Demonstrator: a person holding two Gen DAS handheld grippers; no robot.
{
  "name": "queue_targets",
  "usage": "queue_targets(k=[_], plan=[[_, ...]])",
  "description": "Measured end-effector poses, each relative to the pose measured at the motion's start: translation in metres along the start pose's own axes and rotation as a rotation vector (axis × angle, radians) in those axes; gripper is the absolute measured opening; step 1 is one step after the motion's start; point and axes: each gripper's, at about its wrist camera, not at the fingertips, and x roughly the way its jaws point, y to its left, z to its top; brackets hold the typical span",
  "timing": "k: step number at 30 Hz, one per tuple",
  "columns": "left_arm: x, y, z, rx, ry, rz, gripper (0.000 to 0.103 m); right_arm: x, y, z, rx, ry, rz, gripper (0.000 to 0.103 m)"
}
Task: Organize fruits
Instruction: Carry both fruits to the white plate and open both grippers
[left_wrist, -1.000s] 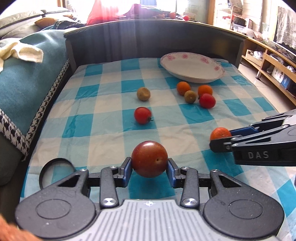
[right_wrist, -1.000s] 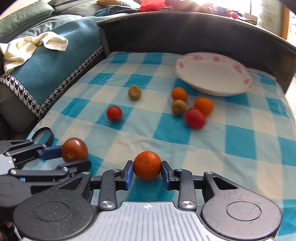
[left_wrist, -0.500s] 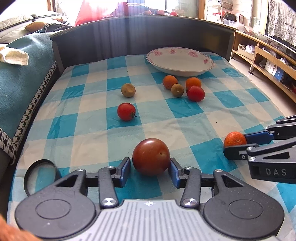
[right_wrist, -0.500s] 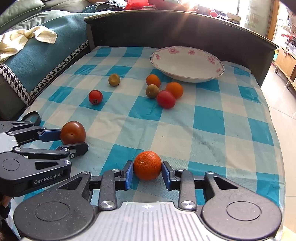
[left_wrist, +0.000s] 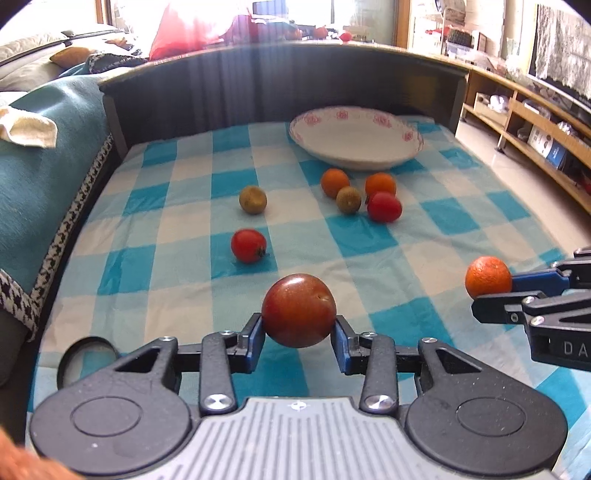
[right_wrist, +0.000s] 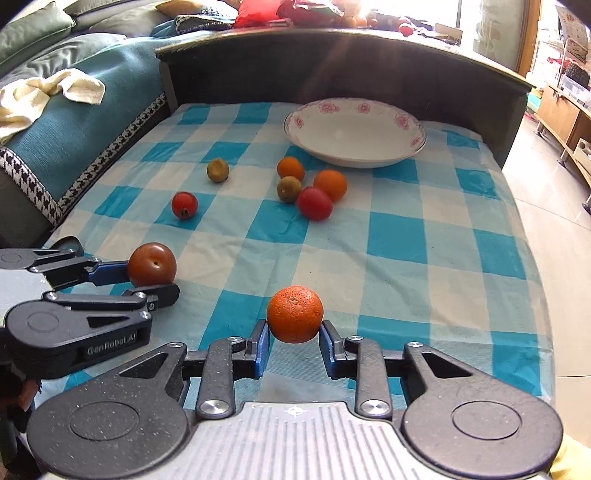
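I have a fruit in each gripper, both carried above the checked cloth (left_wrist: 424, 229), and I judge that is so I can take the two together to the plate (left_wrist: 356, 138) near the top of the frame, which holds nothing yet.

In the left wrist view my left gripper (left_wrist: 298, 334) sits at lower centre with the dark red plum (left_wrist: 298, 310) between its blue pads (left_wrist: 255, 341). The jaws are closing at this moment, and both pads already press on the plum's sides, gripping it below its widest part. I judge the hold a little low, so the plum could roll forward if I tip the gripper too far.

In the right wrist view my right gripper (right_wrist: 294, 338) is at lower centre, its jaws closing onto the orange (right_wrist: 294, 314); the pads touch its lower flanks and it sits clear of the cloth. From the left wrist view the same orange shows at the right edge, near the plum and at about its level.

The remaining fruit lies in the middle of the cloth: a small tomato (left_wrist: 248, 245) alone, a brownish-green fruit (left_wrist: 252, 199) above it in the frame, and a tight cluster just below the plate: two small oranges (left_wrist: 334, 182), another brownish fruit and a red tomato (left_wrist: 384, 206), the lot touching or nearly so. These are not yet gathered.
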Motion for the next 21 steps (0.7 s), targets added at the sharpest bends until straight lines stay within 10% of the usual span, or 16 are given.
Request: queue_targets(k=[9,21], plan=[[-0.012,-0.008,0.05,-0.052,-0.037,-0.041,0.047,-0.027,-0.01,0.032,0.024,-0.091,0.017,0.023],[0.08,-0.018,0.13,-0.053,-0.016,-0.098,0.047,0.036,-0.058,0.11,0.096,-0.098,-0.004,0.023]])
